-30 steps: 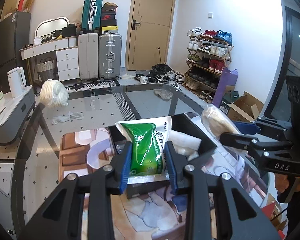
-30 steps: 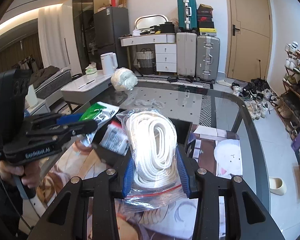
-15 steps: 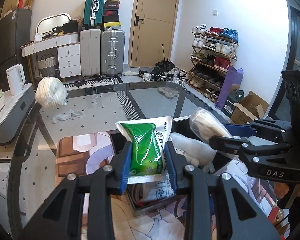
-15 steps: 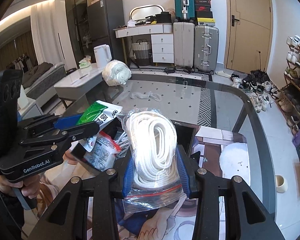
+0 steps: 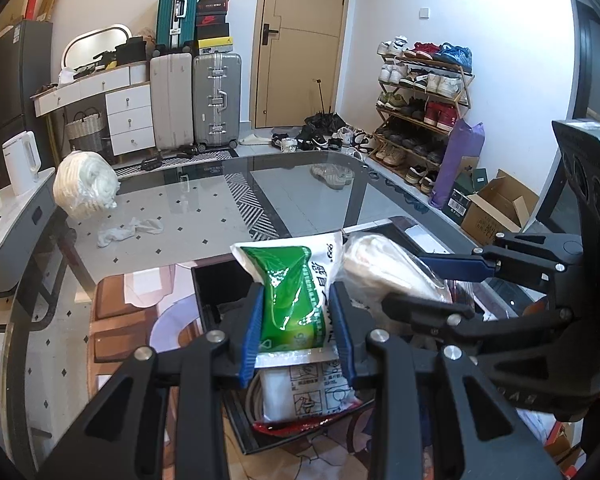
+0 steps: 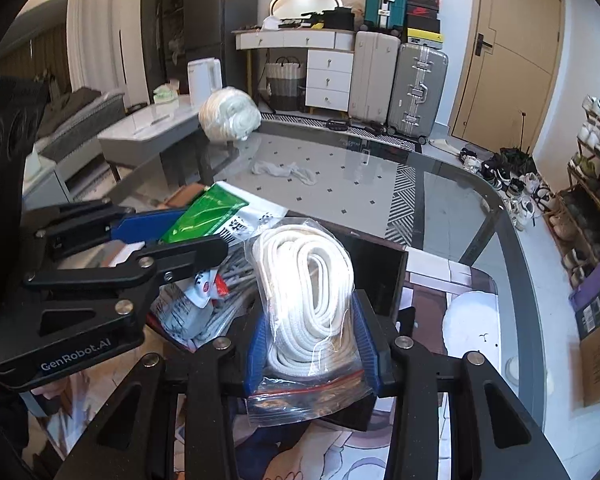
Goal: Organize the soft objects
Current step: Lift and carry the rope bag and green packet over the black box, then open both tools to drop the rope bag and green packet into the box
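Left hand-held gripper (image 5: 299, 322) clamps green pouch (image 5: 294, 292), long axis pointing forward.

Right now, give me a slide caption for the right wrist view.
Right gripper clamps a bagged white rope coil above the black bin; left gripper holds a green packet alongside.

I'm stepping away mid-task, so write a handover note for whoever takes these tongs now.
Left tongs: shut on the green pouch, held over the black bin.
Right tongs: shut on the bagged white rope, also over the bin.
Done: several packets already lie in the bin.
Left: release both items into the bin, then fetch the white bundle at the glass table's far corner and the crumpled white cloth near it.
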A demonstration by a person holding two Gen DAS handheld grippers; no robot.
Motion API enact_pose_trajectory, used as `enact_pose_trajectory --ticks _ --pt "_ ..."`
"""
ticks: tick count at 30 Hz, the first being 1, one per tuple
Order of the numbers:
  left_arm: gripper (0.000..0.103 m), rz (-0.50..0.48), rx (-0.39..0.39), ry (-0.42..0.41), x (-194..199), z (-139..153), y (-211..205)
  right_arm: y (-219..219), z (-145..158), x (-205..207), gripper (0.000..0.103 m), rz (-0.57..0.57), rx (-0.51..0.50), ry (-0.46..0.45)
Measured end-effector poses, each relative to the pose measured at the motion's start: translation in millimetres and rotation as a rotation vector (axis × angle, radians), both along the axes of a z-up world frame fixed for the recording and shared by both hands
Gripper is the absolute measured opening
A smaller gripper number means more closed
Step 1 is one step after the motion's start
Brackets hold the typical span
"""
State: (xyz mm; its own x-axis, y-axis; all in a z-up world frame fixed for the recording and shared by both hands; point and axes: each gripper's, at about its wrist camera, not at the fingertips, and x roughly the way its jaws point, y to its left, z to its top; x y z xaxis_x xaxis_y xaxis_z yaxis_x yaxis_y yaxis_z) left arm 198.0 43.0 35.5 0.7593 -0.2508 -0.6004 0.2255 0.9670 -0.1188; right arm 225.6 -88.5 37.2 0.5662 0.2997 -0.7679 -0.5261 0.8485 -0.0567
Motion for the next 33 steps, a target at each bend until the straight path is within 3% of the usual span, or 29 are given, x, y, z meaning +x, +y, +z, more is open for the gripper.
enact_pose_trajectory --ticks 7,15,23,26,28,30,33 --pt "0.031 -0.007 0.005 0.003 2 -4 -2 6 -13 4 0.039 0.025 -0.062 0.026" --pt "0.031 -0.019 0.013 0.020 6 -7 -6 0 -20 17 0.039 0.020 -0.050 0.088" --pt "0.033 -0.007 -0.026 0.026 9 -12 1 2 -20 17 0.043 0.022 -0.047 0.074" --pt "0.049 0.034 -0.017 0.011 5 -10 6 0 -14 8 0.053 0.024 -0.037 0.016" --pt "0.061 0.032 -0.055 0.015 1 -7 13 -6 -8 3 0.063 0.016 -0.014 -0.009" --pt "0.065 0.033 -0.062 0.006 -7 -2 17 -15 1 -4 0.087 0.023 0.040 -0.021" --pt "0.084 0.044 -0.044 -0.015 -19 3 17 -25 10 -14 0.088 0.016 0.065 -0.056"
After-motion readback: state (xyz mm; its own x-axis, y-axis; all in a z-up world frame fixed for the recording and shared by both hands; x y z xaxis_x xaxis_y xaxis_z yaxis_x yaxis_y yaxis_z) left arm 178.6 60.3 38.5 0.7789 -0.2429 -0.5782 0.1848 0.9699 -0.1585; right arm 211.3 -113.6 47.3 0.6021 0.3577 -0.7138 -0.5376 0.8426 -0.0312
